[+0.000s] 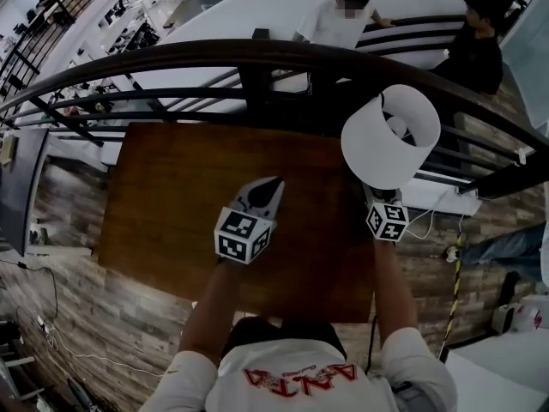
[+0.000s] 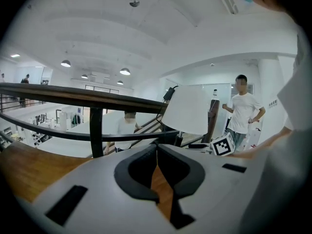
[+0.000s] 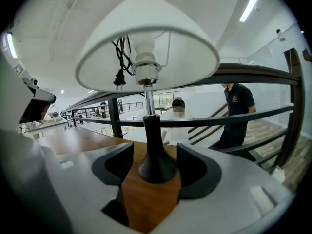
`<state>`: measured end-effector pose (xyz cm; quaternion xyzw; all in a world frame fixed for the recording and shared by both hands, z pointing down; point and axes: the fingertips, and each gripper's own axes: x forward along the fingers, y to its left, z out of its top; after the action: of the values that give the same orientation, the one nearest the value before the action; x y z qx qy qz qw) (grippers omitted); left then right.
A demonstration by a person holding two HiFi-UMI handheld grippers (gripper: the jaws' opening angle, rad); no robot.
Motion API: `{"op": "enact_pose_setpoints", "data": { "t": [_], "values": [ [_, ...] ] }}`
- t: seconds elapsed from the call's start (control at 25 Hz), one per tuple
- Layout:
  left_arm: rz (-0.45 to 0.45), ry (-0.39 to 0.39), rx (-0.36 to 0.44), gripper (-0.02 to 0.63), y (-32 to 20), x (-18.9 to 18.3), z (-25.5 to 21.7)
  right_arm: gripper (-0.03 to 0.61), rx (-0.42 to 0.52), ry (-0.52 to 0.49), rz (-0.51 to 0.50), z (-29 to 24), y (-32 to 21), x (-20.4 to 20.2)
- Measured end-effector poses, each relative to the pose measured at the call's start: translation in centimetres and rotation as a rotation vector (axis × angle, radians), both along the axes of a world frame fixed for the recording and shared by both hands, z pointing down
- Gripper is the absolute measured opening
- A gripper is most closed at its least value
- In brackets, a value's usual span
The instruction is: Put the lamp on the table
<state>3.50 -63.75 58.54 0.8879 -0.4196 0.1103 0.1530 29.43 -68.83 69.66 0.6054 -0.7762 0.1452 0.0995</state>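
The lamp point(image 1: 390, 136), with a white shade and a black flared foot point(image 3: 157, 162), stands upright on the brown wooden table point(image 1: 171, 196) near its far right corner. Its cord and plug point(image 3: 118, 77) hang bundled inside the shade. My right gripper point(image 3: 155, 156) stands open around the foot, which sits between the pads without being pressed; in the head view the shade mostly hides this gripper point(image 1: 375, 194). My left gripper point(image 1: 269, 189) hovers over the middle of the table, shut and empty, with the lamp point(image 2: 187, 108) to its right.
A dark curved railing point(image 1: 257, 63) runs just behind the table's far edge, close to the lamp. People stand beyond it on the stairs point(image 1: 339, 20). White cables point(image 1: 429, 217) lie on the wood-look floor to the table's right.
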Motion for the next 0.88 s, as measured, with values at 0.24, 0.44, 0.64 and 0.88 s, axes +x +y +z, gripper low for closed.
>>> {"op": "enact_pose_setpoints", "data": {
  "t": [0.24,0.44,0.64,0.88],
  "values": [
    [0.026,-0.004,0.025,0.014,3.0,-1.8,-3.0,0.245,-0.066,-0.018,0.044,-0.1,6.6,-0.1],
    [0.037,0.003,0.052,0.014,6.8,-4.0,-5.6,0.156,-0.039,-0.017,0.119,-2.7,12.3,-1.5],
    [0.052,0.018,0.111,0.014,11.2,-6.0,-8.9,0.061,0.031,-0.028,0.148,-7.5,17.1,-3.7],
    [0.041,0.048,0.168,0.014,16.0,-9.3,-12.3,0.014,0.159,-0.045,0.08,-15.0,22.0,-8.5]
  ]
}}
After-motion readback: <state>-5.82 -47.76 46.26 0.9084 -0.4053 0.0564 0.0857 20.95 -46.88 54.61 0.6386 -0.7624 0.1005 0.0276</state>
